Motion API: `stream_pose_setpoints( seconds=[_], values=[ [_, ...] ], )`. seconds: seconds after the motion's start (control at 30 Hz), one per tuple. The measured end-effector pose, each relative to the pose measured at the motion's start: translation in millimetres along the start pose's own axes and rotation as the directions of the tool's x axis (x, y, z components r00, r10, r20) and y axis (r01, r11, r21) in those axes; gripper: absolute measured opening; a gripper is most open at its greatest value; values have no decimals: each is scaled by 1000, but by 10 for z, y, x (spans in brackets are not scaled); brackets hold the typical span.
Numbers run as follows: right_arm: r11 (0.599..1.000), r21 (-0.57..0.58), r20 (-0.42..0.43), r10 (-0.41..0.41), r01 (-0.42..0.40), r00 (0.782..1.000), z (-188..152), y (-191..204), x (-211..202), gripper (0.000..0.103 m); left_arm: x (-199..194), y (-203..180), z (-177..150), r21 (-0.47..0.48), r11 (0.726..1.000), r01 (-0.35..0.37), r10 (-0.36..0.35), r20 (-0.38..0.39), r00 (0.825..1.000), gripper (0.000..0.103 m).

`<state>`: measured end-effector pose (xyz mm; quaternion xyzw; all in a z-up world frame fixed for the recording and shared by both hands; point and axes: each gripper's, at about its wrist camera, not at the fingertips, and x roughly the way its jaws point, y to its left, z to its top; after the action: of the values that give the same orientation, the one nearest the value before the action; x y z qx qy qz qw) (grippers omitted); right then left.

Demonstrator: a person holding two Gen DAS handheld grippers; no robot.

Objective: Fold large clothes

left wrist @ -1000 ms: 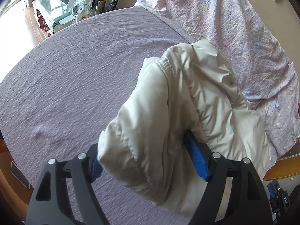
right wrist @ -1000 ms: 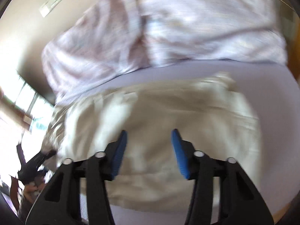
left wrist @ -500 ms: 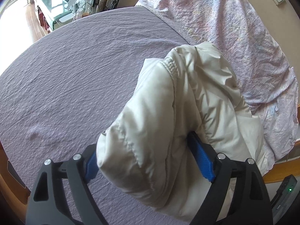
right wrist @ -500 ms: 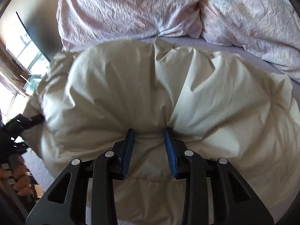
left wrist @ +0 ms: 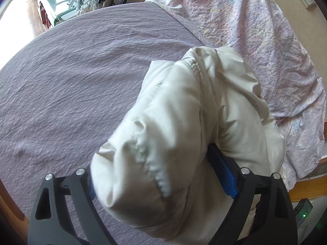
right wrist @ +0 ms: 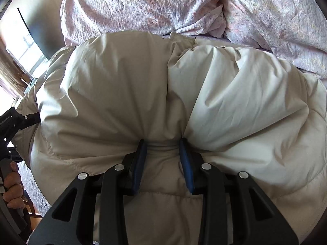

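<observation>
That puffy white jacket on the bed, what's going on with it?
A person is folding the cream puffer jacket on the purple bed sheet with two handheld grippers. The right gripper is pinching a fold of its padding. The left gripper straddles a bulky bunched part, and its jaws have just been opening.

right gripper: pads pinch jacket fold | jaws just narrowed | quilt far | hand near left
</observation>
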<state>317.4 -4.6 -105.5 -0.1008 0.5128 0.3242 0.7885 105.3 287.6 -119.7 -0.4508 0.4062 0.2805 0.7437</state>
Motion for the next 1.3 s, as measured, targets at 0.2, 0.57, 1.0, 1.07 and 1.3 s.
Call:
stream_pose_setpoints(
  seconds=[0.2,0.57,1.0,1.07,1.3],
  values=[
    [1000,2,5,13,-13,1000,-8,-15,-13,35,-92,-143,-30,38,999,19,-20,24,1000,53],
    [998,27,15,57,-58,998,-28,-71,-23,35,-671,-536,-96,139,982,126,-143,117,983,24],
    [978,86,4,192,-191,981,-47,-248,-18,35,-1350,-1789,-783,438,855,277,-358,115,927,23],
    [971,107,-5,215,-213,977,-57,-328,-61,35,-1360,-1934,-920,467,839,278,-365,104,925,24],
    [961,171,91,203,-216,975,-264,-865,-566,43,-1330,-2473,-1470,560,773,299,-389,47,920,24]
  ],
)
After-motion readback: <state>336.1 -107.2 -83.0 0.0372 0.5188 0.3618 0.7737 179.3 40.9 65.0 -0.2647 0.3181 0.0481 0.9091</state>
